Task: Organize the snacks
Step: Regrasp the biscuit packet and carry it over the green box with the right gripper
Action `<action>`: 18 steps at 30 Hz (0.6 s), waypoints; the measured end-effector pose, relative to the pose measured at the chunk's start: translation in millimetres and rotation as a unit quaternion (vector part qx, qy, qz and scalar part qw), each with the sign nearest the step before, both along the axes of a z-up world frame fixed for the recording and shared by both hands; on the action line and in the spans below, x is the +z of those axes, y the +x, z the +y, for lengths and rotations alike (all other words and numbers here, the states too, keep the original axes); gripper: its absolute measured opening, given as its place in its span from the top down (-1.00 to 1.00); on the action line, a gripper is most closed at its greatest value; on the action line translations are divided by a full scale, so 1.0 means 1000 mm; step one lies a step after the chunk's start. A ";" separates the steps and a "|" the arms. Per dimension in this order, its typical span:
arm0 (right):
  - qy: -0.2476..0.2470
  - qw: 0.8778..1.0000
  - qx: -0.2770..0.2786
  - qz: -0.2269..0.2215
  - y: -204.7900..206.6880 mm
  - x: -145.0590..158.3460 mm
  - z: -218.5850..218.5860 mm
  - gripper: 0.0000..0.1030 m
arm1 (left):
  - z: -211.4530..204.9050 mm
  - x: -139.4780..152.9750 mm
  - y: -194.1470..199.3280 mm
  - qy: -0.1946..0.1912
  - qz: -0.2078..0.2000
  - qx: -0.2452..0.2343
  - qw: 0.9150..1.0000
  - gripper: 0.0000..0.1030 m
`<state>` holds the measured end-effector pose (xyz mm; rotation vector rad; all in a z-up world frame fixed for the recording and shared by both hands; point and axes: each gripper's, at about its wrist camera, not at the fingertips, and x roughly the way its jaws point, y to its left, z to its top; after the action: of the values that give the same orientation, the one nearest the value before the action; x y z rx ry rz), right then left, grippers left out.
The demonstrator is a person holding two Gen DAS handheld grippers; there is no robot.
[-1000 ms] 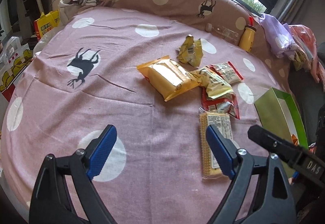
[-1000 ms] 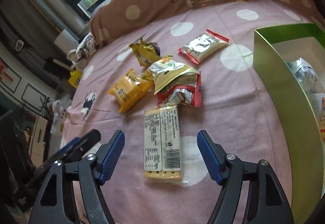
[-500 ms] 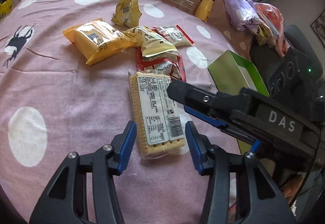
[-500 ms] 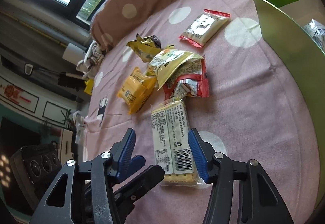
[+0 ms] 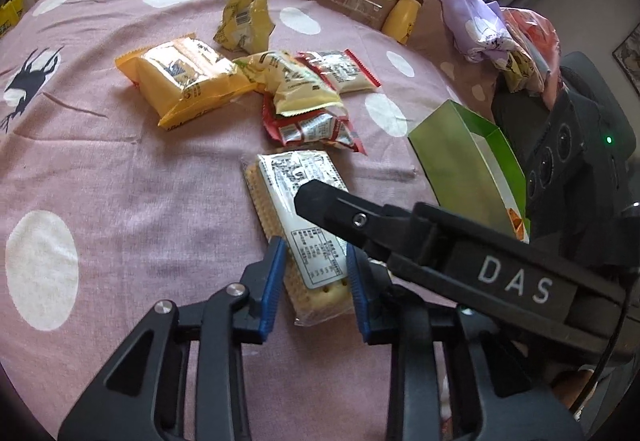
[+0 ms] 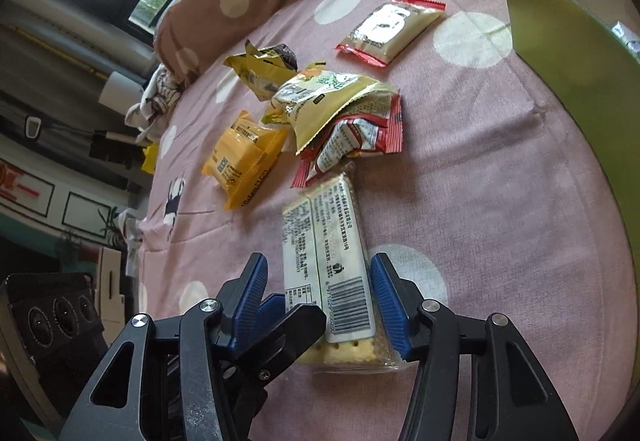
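Note:
A long cracker packet (image 5: 292, 181) (image 6: 324, 225) lies on the pink dotted bedspread (image 5: 120, 181). My left gripper (image 5: 313, 253) is closing on its near end, and both blue pads touch the packet's sides. My right gripper (image 6: 318, 265) straddles the same end. Its right pad sits at the wrapper's edge, while its left pad stands apart, with a left gripper finger (image 6: 296, 325) in the gap. In the left wrist view a right gripper finger (image 5: 400, 225) crosses above the packet. A green box (image 5: 460, 161) (image 6: 580, 53) stands open to the right.
Beyond the crackers lie an orange pack (image 5: 184, 77), a pale yellow pack (image 5: 296, 85) on a red one (image 5: 312, 129), a white red-edged pack (image 5: 340, 71) and a crumpled yellow wrapper (image 5: 244, 21). A yellow bottle (image 5: 404, 17) leans against the pillow roll.
My left gripper swung right to the cracker packet and its jaws narrowed from wide apart to the packet's sides. My right gripper sank slightly and its jaws drew in around the packet.

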<state>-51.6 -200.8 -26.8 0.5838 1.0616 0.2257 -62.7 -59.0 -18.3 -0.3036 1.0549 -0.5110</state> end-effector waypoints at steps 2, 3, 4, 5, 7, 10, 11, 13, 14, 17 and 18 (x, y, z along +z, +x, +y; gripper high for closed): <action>-0.001 1.000 -0.005 -0.018 -0.005 0.012 -0.004 -0.11 | -0.003 0.010 -0.004 -0.001 -0.023 -0.003 1.000 0.44; 0.001 1.000 -0.007 -0.028 -0.007 0.019 -0.006 -0.11 | -0.004 0.017 -0.006 -0.001 -0.038 -0.004 0.999 0.44; 0.001 0.999 -0.012 -0.041 -0.010 0.026 -0.010 -0.11 | -0.006 0.023 -0.009 -0.002 -0.053 -0.006 0.999 0.44; 0.001 0.998 -0.015 -0.054 -0.013 0.033 -0.013 -0.11 | -0.009 0.029 -0.011 -0.004 -0.067 -0.008 0.998 0.44; -0.003 0.997 -0.022 -0.074 -0.019 0.047 -0.020 -0.11 | -0.016 0.041 -0.015 -0.007 -0.091 -0.016 0.996 0.44; -0.006 0.994 -0.036 -0.103 -0.029 0.065 -0.033 -0.11 | -0.028 0.058 -0.021 -0.008 -0.125 -0.033 0.992 0.44; -0.007 0.993 -0.042 -0.113 -0.033 0.072 -0.037 -0.11 | -0.034 0.063 -0.023 -0.009 -0.138 -0.040 0.990 0.44; -0.012 0.989 -0.056 -0.135 -0.041 0.084 -0.048 -0.11 | -0.045 0.074 -0.026 -0.014 -0.157 -0.054 0.986 0.44; -0.016 0.988 -0.063 -0.143 -0.046 0.089 -0.053 -0.11 | -0.050 0.078 -0.027 -0.018 -0.162 -0.061 0.985 0.44; -0.029 0.982 -0.087 -0.163 -0.057 0.100 -0.071 -0.10 | -0.070 0.086 -0.028 -0.028 -0.169 -0.087 0.981 0.44; -0.032 0.981 -0.095 -0.168 -0.060 0.103 -0.078 -0.11 | -0.077 0.088 -0.028 -0.029 -0.169 -0.096 0.980 0.44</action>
<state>-111.9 -278.6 76.4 0.5634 0.6793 0.1159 -90.6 -135.8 70.2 -0.1587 0.7423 -0.7411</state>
